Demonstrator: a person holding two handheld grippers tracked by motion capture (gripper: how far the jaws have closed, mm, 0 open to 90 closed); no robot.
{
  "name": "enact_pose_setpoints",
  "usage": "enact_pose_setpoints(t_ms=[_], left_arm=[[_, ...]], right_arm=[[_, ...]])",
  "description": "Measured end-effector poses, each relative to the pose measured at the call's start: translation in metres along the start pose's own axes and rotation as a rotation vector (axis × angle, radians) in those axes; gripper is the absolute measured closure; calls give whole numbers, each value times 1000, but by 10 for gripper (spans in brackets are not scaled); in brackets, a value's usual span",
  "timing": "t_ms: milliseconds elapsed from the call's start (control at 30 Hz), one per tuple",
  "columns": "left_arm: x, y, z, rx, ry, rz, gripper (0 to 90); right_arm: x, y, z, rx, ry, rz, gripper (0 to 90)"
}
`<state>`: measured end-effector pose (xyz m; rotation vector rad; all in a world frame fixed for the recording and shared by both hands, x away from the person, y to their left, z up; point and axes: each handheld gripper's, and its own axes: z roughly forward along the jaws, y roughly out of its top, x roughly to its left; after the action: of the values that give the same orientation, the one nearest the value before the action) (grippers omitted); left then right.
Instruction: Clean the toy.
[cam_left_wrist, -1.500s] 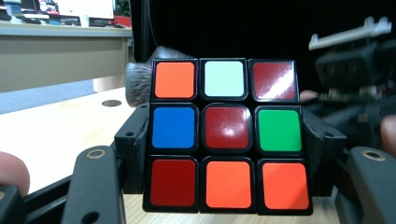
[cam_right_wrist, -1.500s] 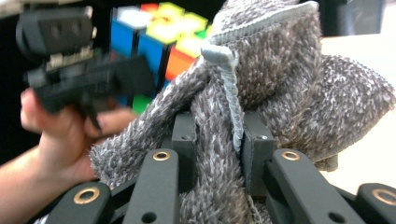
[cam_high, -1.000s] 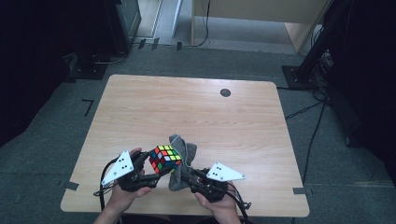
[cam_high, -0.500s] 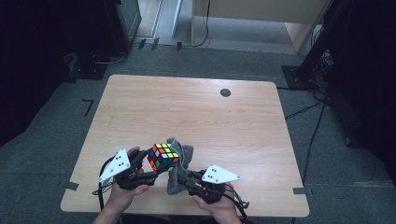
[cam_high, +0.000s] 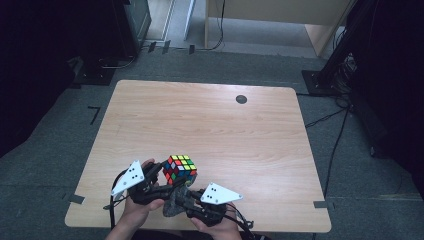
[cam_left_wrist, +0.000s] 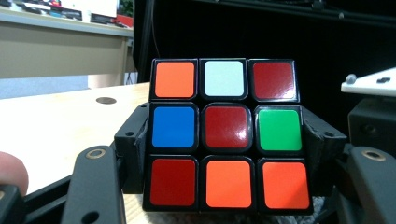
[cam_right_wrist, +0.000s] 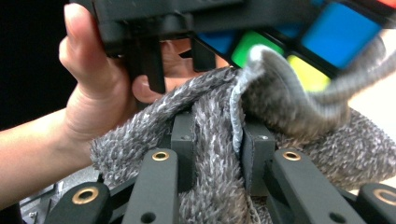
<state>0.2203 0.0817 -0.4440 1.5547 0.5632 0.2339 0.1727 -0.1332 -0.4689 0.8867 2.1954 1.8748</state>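
A scrambled puzzle cube (cam_high: 179, 168) (cam_left_wrist: 224, 135) is held just above the near edge of the wooden table (cam_high: 210, 125). My left gripper (cam_high: 157, 176) (cam_left_wrist: 224, 154) is shut on it, with a black pad pressed on each side of its middle layer. Red, orange, blue, green and white stickers face the left gripper view. My right gripper (cam_high: 182, 197) (cam_right_wrist: 217, 151) is shut on a bunched grey fuzzy cloth (cam_high: 175, 202) (cam_right_wrist: 280, 121). The cloth rises against the underside of the cube (cam_right_wrist: 299, 42), beside the left hand (cam_right_wrist: 88, 88).
A small dark round disc (cam_high: 241, 99) lies near the table's far edge. Tape marks sit at the table's near corners. Dark equipment stands and cables surround the table on the grey floor.
The right gripper with the cloth has slid left and tucked under the cube. The cloth, which stuck up beside the cube a second ago, now lies lower beneath it. The cube has barely shifted.
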Motion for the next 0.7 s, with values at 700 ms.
enact_pose_setpoints(t_ms=[700], left_arm=[[-7, -4, 6, 28, 14, 31, 342]], right_arm=[[0, 2, -5, 27, -73, -94, 717]])
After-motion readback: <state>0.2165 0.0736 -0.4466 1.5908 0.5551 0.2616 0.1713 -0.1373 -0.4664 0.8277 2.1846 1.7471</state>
